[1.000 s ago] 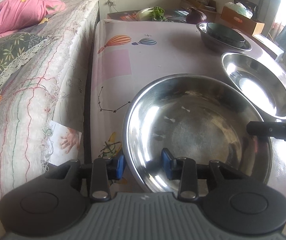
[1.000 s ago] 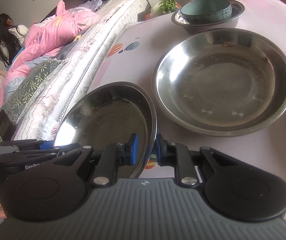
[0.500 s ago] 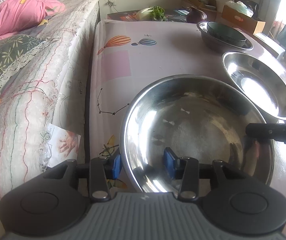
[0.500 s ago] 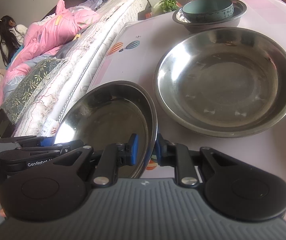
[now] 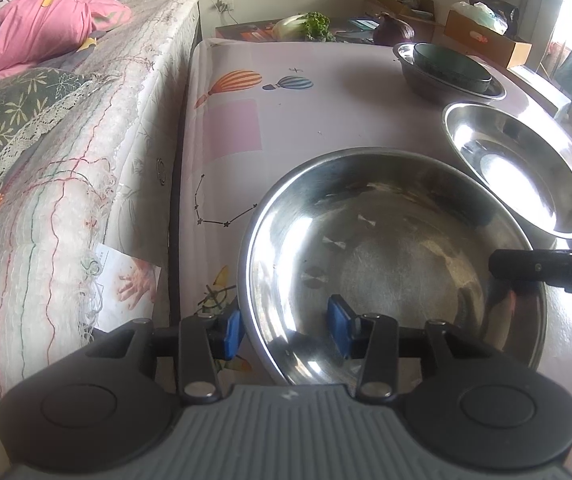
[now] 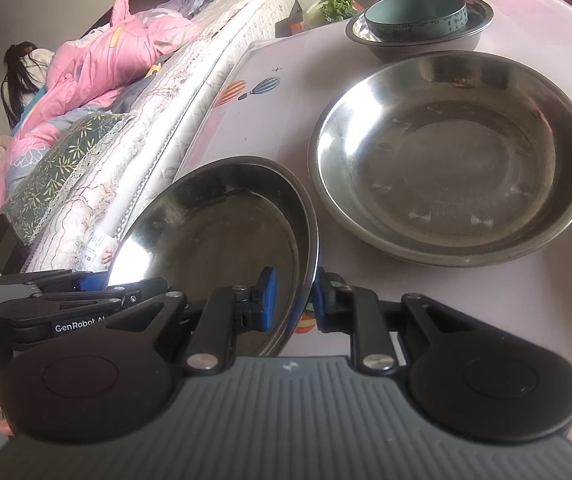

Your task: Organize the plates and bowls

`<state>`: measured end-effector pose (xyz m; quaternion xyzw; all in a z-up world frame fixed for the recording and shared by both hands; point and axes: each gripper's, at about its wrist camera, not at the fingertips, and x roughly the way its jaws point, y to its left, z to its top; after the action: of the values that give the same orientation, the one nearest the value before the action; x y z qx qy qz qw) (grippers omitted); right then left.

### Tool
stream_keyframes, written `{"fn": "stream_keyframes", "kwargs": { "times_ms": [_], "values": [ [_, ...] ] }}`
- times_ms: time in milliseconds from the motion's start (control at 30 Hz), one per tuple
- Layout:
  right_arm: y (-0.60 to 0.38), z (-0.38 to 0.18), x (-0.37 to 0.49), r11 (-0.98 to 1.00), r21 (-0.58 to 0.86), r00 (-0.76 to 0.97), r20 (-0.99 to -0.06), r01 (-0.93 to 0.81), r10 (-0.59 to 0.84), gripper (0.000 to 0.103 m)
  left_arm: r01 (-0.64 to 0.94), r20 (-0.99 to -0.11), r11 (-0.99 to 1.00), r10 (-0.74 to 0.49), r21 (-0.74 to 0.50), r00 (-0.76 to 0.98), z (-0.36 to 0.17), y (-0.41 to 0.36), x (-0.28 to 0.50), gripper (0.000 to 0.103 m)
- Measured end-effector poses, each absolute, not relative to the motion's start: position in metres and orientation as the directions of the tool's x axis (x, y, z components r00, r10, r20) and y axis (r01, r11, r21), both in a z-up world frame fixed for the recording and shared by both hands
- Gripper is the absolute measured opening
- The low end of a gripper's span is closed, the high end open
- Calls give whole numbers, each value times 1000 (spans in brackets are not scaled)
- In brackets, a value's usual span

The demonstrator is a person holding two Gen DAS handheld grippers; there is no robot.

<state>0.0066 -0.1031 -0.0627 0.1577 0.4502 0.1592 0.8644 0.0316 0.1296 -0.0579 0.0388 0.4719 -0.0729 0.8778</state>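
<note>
Low in the left wrist view, the left tool (image 5: 288,332) has just been opening; its blue pads now stand apart astride the near rim of a steel plate (image 5: 394,256) on the worktop (image 5: 286,120), neither pad pressing it, while a second steel plate (image 5: 514,168) lies empty at right and a teal bowl (image 5: 450,66) sits inside a steel bowl (image 5: 438,86) at upper right. Low in the right wrist view, the right tool (image 6: 292,300) is clamped on the near plate's right rim.
</note>
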Motion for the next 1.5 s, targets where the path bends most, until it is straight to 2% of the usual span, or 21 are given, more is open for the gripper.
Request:
{"fn": "stream_keyframes", "kwargs": {
  "times_ms": [1500],
  "values": [
    [-96, -53, 4, 915, 373, 567, -725, -155, 391, 20, 156, -827, 988, -77, 13, 557, -49, 128, 27, 46]
  ]
}}
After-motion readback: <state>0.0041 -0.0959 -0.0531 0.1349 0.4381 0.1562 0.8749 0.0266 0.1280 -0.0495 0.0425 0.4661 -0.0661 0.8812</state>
